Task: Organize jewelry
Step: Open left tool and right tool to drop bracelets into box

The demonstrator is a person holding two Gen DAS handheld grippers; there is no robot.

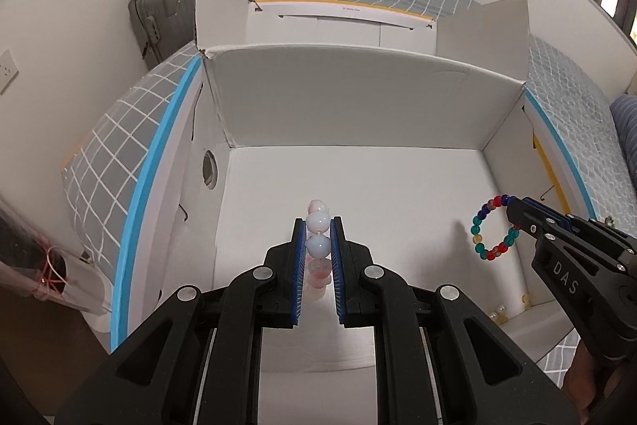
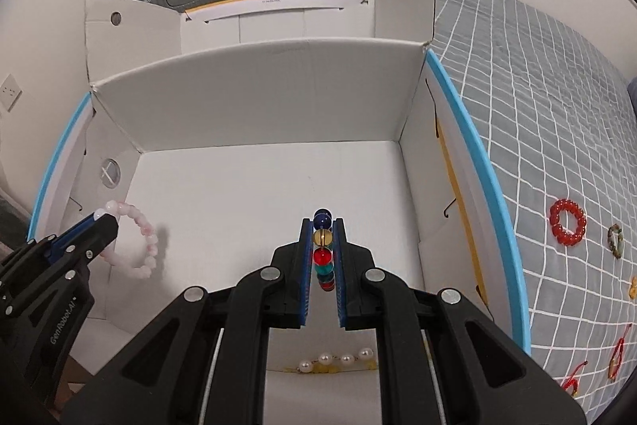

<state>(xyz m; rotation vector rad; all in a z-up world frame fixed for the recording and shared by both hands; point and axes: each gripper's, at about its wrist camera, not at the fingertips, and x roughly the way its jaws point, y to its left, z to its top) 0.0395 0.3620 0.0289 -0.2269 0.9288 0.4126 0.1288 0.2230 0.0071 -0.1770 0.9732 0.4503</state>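
Note:
My left gripper [image 1: 318,226] is shut on a pink and white bead bracelet [image 1: 317,245] and holds it above the floor of an open white cardboard box [image 1: 358,106]. In the right wrist view the same bracelet [image 2: 137,245] hangs from the left gripper [image 2: 104,217] at the box's left side. My right gripper [image 2: 322,226] is shut on a multicoloured bead bracelet [image 2: 322,253], held over the box [image 2: 258,98]. In the left wrist view that bracelet [image 1: 491,230] hangs from the right gripper [image 1: 510,205] near the box's right wall.
A pearl string [image 2: 338,359] and yellow beads lie on the box floor near its front. On the grey checked bedspread [image 2: 537,106] right of the box lie a red bracelet [image 2: 567,222], a green one [image 2: 615,236] and red cord pieces [image 2: 619,357]. Suitcases [image 1: 167,14] stand behind.

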